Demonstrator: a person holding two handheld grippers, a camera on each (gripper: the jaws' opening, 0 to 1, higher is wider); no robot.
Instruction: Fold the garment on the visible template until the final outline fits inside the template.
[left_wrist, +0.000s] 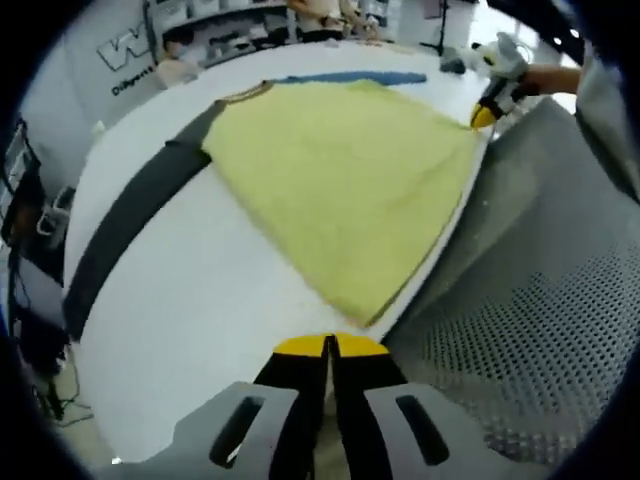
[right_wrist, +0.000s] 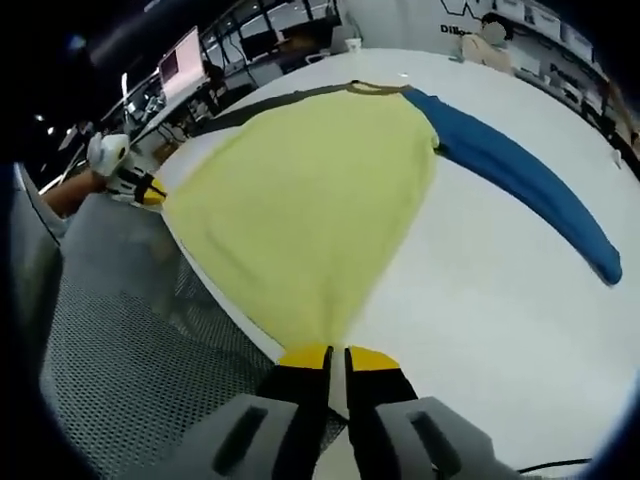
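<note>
White bench (left_wrist: 230, 290) carries the garment (left_wrist: 340, 180), spread flat with its hem along the near edge: a pale yellow body, one dark grey sleeve (left_wrist: 130, 215), one blue sleeve (right_wrist: 520, 175), a brown collar. Left gripper (left_wrist: 330, 345) and right gripper (right_wrist: 335, 355) each have their jaws closed, pinching a hem corner

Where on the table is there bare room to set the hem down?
Bare white table lies between the yellow body and the dark sleeve. In the right gripper view, more lies below the blue sleeve. It is crowded at the table edge, where both grippers, left and right, pinch the hem.
</note>
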